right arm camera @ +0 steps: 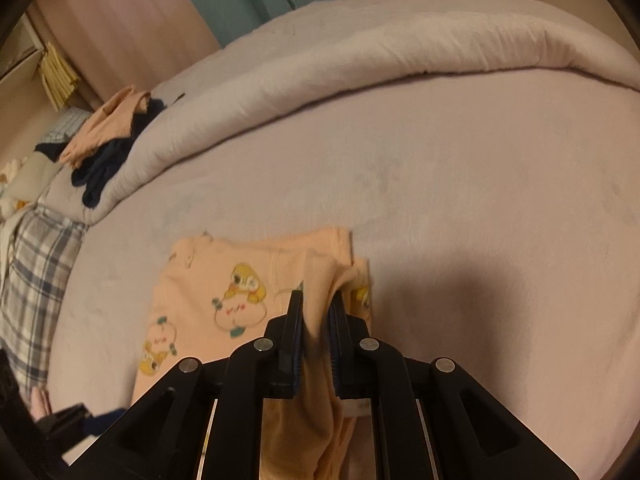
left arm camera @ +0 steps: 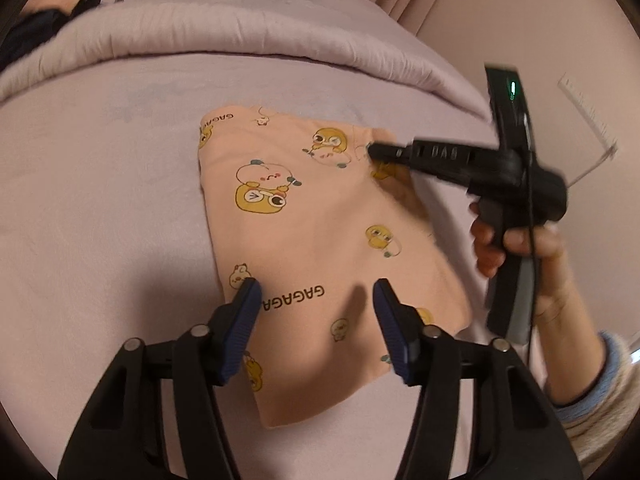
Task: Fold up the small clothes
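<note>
A peach garment [left arm camera: 312, 216] printed with yellow cartoon animals and "GAGAGA" lettering lies folded flat on the lilac bed sheet [left arm camera: 100, 180]. My left gripper [left arm camera: 318, 294] hovers over its near part, jaws open, with no cloth pinched between the blue pads [left arm camera: 244, 320]. At the garment's far right corner is my right gripper [left arm camera: 372, 151], held by a person's hand [left arm camera: 520, 244]. In the right wrist view the right gripper [right arm camera: 317, 302] is shut on a raised fold of the peach garment [right arm camera: 208, 280], and the cloth runs back between the fingers.
A rolled lilac duvet [right arm camera: 400, 48] lies across the bed beyond the garment. A pile of peach and navy clothes [right arm camera: 108, 128] sits on its far left end, with a plaid cloth [right arm camera: 36, 280] below it. Curtains hang behind the bed.
</note>
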Available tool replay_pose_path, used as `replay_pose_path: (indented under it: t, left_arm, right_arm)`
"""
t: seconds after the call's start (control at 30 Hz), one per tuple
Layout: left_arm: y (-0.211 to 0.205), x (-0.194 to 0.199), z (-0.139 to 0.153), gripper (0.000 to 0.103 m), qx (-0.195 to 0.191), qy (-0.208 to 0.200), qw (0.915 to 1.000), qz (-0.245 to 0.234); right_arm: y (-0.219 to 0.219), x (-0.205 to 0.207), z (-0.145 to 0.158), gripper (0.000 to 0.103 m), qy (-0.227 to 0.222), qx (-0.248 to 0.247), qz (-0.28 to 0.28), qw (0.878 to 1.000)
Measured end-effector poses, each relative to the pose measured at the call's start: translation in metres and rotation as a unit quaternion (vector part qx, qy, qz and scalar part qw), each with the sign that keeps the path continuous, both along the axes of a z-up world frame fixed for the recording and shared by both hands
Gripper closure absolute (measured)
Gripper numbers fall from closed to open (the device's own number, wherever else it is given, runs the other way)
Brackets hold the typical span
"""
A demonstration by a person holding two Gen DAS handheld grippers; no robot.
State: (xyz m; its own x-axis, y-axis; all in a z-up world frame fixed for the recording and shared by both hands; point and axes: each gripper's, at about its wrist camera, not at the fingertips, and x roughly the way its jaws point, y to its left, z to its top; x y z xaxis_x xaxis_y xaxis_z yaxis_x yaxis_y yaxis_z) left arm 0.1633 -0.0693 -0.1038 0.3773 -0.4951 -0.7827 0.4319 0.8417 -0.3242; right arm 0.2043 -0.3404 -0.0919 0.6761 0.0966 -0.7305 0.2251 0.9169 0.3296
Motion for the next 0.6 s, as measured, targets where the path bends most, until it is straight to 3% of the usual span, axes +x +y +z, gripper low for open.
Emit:
replay_pose_path:
  t: [0.17, 0.3, 0.43, 0.6]
  left_arm:
    - [-0.003, -0.009, -0.007, 0.056, 0.042, -0.009, 0.9991, -0.004]
    - [-0.005, -0.010, -0.008, 0.056, 0.062, -0.018, 0.9979, -0.009]
    - [-0.008, -0.009, -0.009, 0.056, 0.071, -0.021, 0.9972, -0.011]
    - [-0.009, -0.013, -0.009, 0.056, 0.077, -0.020, 0.9968, -0.011]
  right_arm:
    - [0.010, 0.013, -0.010, 0.091, 0.036, -0.049, -0.005, 0.998]
    - [0.008, 0.008, -0.009, 0.089, 0.031, -0.045, -0.016, 0.998]
    - [0.014, -0.009, 0.006, 0.089, 0.009, -0.079, -0.021, 0.997]
    - [0.037, -0.050, 0.026, 0.088, -0.041, -0.108, 0.022, 0.993]
